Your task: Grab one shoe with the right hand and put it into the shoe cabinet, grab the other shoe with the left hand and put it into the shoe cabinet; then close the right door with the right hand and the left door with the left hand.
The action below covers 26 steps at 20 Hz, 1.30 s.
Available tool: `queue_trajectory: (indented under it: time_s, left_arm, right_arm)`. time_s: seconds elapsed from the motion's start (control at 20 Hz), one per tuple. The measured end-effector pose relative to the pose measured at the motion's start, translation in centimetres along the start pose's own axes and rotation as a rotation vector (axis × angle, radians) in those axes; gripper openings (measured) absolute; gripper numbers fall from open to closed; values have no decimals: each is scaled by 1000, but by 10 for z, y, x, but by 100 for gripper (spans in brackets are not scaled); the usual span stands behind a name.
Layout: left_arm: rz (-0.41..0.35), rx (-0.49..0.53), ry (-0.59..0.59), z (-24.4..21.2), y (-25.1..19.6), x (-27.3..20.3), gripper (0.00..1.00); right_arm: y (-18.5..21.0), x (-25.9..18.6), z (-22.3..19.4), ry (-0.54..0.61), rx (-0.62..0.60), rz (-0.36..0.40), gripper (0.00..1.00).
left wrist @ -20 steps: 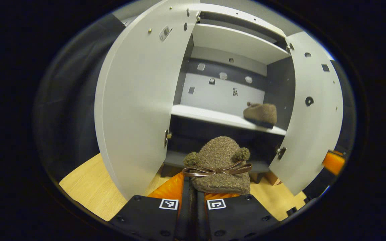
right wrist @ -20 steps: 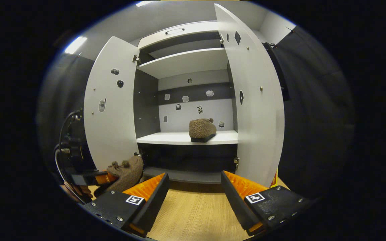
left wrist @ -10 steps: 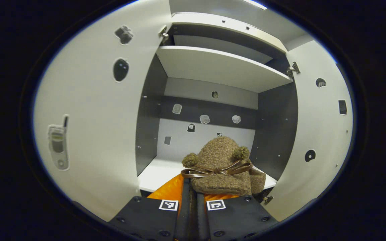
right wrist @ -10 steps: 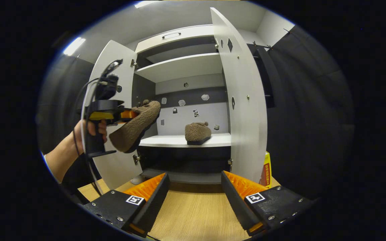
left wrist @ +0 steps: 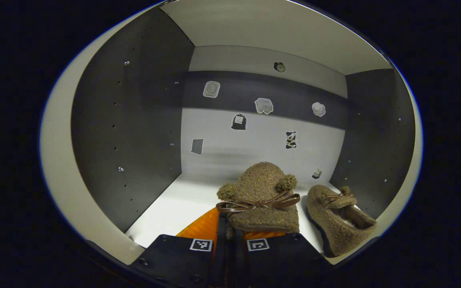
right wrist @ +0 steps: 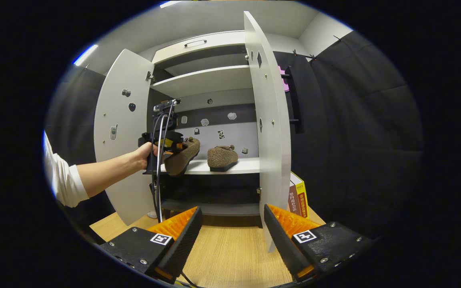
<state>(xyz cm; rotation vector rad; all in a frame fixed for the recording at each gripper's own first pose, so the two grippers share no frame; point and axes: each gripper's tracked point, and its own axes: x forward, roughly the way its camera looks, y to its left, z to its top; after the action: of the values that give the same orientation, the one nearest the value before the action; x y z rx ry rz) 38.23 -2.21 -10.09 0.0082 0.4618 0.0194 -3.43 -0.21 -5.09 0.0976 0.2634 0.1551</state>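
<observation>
Shoe (left wrist: 340, 216) on cabinet shelf (left wrist: 174, 208)

Left gripper (right wrist: 174, 147): moved from low beside the left door (right wrist: 120, 132), up and forward into the shoe cabinet (right wrist: 214, 80); now at the middle shelf (right wrist: 238, 165). Held shoe (left wrist: 260, 200): carried along, from floor level to over the shelf; whether its sole touches the shelf cannot be told. Second shoe (left wrist: 336, 218): formerly far off in the left gripper view, now just to the right of the held one. Book (right wrist: 298, 198): come into sight by the right door (right wrist: 268, 116).
</observation>
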Motion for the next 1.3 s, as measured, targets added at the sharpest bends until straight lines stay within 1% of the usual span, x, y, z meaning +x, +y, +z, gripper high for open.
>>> queue_trajectory:
  time_s: [0.05, 0.15, 0.2, 0.25, 0.3, 0.35, 0.4, 0.45, 0.5, 0.55, 0.6, 0.65, 0.7, 0.75, 0.8, 0.85, 0.9, 1.05, 1.1, 1.15, 1.2, 1.25, 1.3]
  left_arm:
    - [4, 26, 5, -2, -1, 6, 17]
    - [2, 36, 12, -5, -5, 10, 17]
    - [5, 28, 20, -5, -5, 10, 18]
    - [12, 11, 23, -7, -3, 11, 22]
    - [29, -22, 30, -7, 4, 13, 24]
    - [37, -56, 41, -8, 7, 13, 29]
    - [49, -79, 56, -10, 12, 13, 39]
    - [60, -91, 61, -9, 18, 11, 43]
    - [60, -90, 59, -9, 21, 14, 61]
    - [58, -80, 50, -4, 24, 12, 63]
    - [50, -71, 43, -2, 24, 9, 61]
    - [39, -67, 36, 1, 24, 7, 72]
    - [30, -67, 30, 4, 24, 4, 74]
    - [29, -69, 22, 7, 26, -1, 80]
    - [35, -69, 11, 9, 30, -5, 91]
    - [30, -73, -4, 13, 31, -9, 94]
    - [21, -71, -23, 16, 30, -16, 96]
    - [5, -76, -105, 29, 33, -34, 96]
    - [-16, -87, -116, 30, 29, -41, 96]
    - [-27, -92, -116, 28, 29, -47, 99]
    - [-38, -91, -118, 27, 29, -53, 96]
    - [-51, -96, -124, 27, 27, -59, 96]
    - [-71, -102, -131, 25, 23, -66, 99]
  right_arm:
    - [-1, -2, 0, 0, 5, -3, 94]
    - [-5, -6, -2, 3, 15, -21, 94]
    - [-6, -9, -5, 6, 23, -32, 94]
    - [-6, -11, -7, 12, 34, -39, 94]
    - [-4, -14, -10, 17, 42, -41, 94]
    - [-4, -17, -12, 21, 45, -46, 94]
    - [-3, -19, -13, 22, 42, -51, 94]
    - [-3, -22, -13, 21, 35, -60, 94]
    - [-3, -25, -11, 16, 30, -67, 94]
    - [-2, -28, -9, 8, 31, -73, 94]
    - [-1, -30, -9, 5, 34, -76, 94]
    - [0, -31, -8, 3, 37, -80, 94]
    - [1, -32, -8, 2, 40, -86, 94]
    - [2, -33, -8, 0, 42, -88, 94]
    - [5, -34, -8, -2, 45, -89, 94]
    - [6, -36, -8, -4, 48, -90, 94]
    - [8, -37, -8, -4, 49, -92, 94]
    - [13, -37, -9, -2, 49, -92, 94]
    - [15, -37, -10, 0, 50, -91, 94]
    - [16, -38, -11, 0, 51, -90, 94]
    - [18, -38, -11, 0, 53, -88, 94]
    - [20, -38, -11, 1, 54, -86, 94]
    - [22, -37, -12, 1, 54, -85, 94]
